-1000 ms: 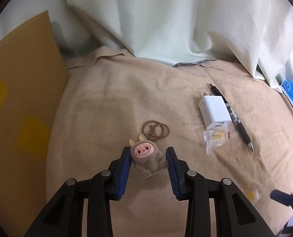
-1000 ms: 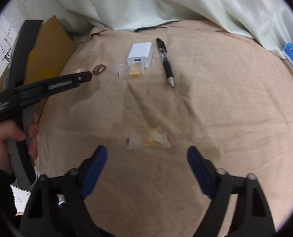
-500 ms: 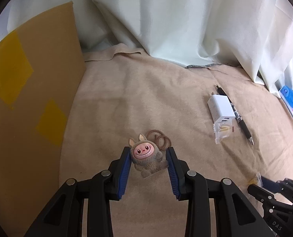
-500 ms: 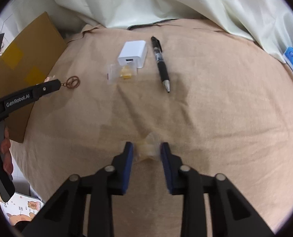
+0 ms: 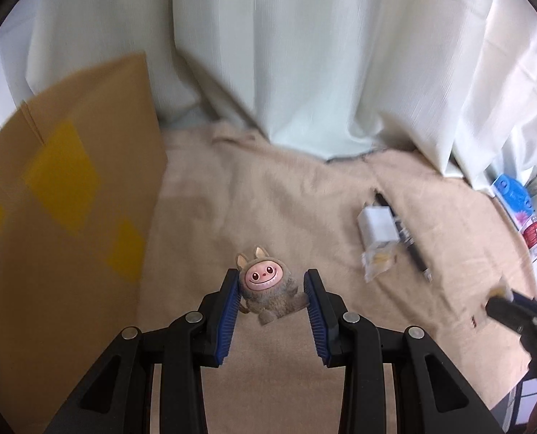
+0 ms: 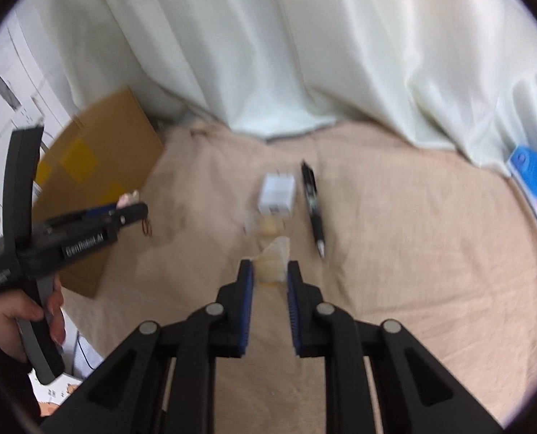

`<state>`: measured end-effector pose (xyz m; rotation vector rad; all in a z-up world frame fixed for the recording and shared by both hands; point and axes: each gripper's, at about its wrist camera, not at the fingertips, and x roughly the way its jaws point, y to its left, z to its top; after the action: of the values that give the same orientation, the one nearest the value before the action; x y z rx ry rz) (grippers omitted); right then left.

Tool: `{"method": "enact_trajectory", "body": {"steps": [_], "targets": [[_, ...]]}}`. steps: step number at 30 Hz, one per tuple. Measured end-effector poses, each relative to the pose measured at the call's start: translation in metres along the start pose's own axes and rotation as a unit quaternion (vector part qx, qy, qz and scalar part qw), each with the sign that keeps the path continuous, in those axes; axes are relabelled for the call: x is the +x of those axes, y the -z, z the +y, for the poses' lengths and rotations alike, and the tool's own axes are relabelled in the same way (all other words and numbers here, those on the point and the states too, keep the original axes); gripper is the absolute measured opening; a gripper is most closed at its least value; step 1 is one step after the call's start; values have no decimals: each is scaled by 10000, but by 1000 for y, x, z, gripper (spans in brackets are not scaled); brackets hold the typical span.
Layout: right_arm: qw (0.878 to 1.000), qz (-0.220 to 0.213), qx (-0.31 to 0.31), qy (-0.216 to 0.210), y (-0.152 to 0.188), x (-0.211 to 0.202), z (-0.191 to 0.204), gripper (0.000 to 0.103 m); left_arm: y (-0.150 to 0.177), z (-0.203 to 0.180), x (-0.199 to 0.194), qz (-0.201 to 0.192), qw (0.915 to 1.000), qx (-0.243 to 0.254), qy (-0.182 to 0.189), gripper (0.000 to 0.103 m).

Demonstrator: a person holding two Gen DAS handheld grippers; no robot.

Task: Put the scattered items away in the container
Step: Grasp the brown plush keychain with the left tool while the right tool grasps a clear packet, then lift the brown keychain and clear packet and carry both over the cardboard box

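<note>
L gripper (image 5: 271, 291) clamped on plush toy (image 5: 266, 291), lower centre of frame, off the blanket (image 5: 268, 209). R gripper (image 6: 269, 282) pinching clear packet (image 6: 274, 264), frame centre. Cardboard box (image 5: 62, 217) at left. Charger (image 6: 276, 196), pen (image 6: 313, 208) upper centre, on blanket.

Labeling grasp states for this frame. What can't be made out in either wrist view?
- Cardboard box, left wrist view: only an outer wall shows; opening and contents face away.
- Small clear packet in the right gripper, right wrist view: motion blur, contents unreadable.
- Hair ties, right wrist view: partly behind the left gripper, which holds the plush toy.
- Black pen and white charger, left wrist view: blurred, no print legible.
</note>
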<state>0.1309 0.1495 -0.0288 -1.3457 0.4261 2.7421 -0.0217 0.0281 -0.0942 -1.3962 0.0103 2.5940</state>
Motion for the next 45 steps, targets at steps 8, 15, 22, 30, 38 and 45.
{"method": "enact_trajectory", "body": {"steps": [8,15,22,30,38,45], "targets": [[9987,-433,-192,-198,-30,-33,15,21,-13,2,-52,-224,9997,97,34,37],[9974,-583,-289,-296,-37,-42,20,21,-17,4,-75,-408,9992,53,-6,37],[9972,-607,-287,-331,-36,-45,18,21,-16,5,-85,-443,9990,-3,33,37],[9967,-683,-264,-344,-33,-50,19,21,-24,10,-99,-557,9984,8,36,37],[9894,-1030,-788,-655,-77,-63,59,21,-57,35,-152,-1133,9934,-132,-146,37],[9703,-1468,-1503,-1199,-137,-63,141,21,-82,99,-201,-1682,9819,-445,-743,37]]}}
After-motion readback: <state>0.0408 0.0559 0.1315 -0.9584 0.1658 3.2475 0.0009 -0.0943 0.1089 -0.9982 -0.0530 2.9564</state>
